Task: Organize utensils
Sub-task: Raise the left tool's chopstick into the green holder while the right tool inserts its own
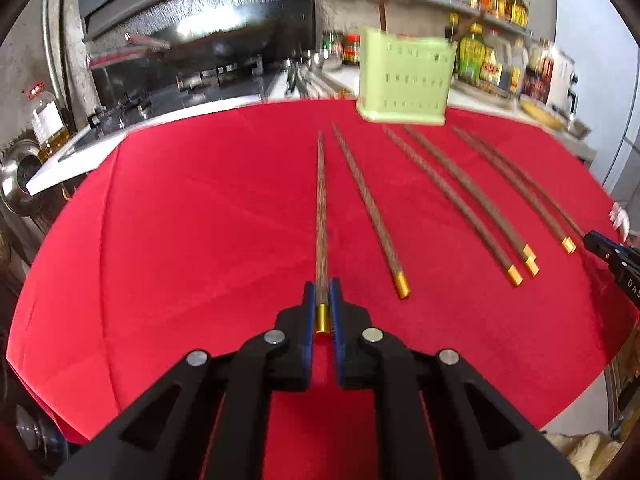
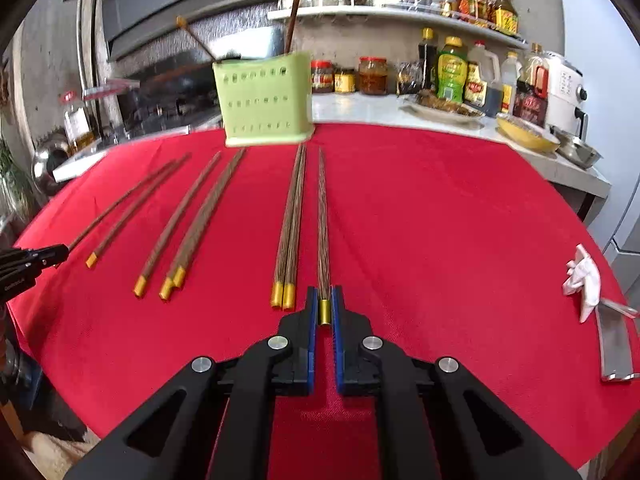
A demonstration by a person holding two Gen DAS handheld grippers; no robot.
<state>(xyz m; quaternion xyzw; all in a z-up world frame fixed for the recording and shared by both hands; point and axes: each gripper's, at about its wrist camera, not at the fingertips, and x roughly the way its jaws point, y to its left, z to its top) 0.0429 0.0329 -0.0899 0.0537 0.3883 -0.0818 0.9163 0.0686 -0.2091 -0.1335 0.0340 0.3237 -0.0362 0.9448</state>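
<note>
Several brown chopsticks with gold caps lie in a row on the red cloth (image 1: pixel 180 220), tips toward a green perforated utensil holder (image 1: pixel 402 80) at the far edge, which holds chopsticks. My left gripper (image 1: pixel 322 294) is shut on the gold-capped end of the leftmost chopstick (image 1: pixel 321 208). In the right wrist view my right gripper (image 2: pixel 325 300) is shut on the capped end of the rightmost chopstick (image 2: pixel 323 216), beside a pair (image 2: pixel 294 220). The holder (image 2: pixel 266 100) stands ahead and left. Each gripper shows at the edge of the other's view.
A white crumpled tissue (image 2: pixel 584 280) and a metal tool (image 2: pixel 614 344) lie on the cloth at the right. Behind the cloth a counter holds bottles and jars (image 2: pixel 452 68), a yellow bowl (image 2: pixel 528 134) and a stove (image 1: pixel 192 80).
</note>
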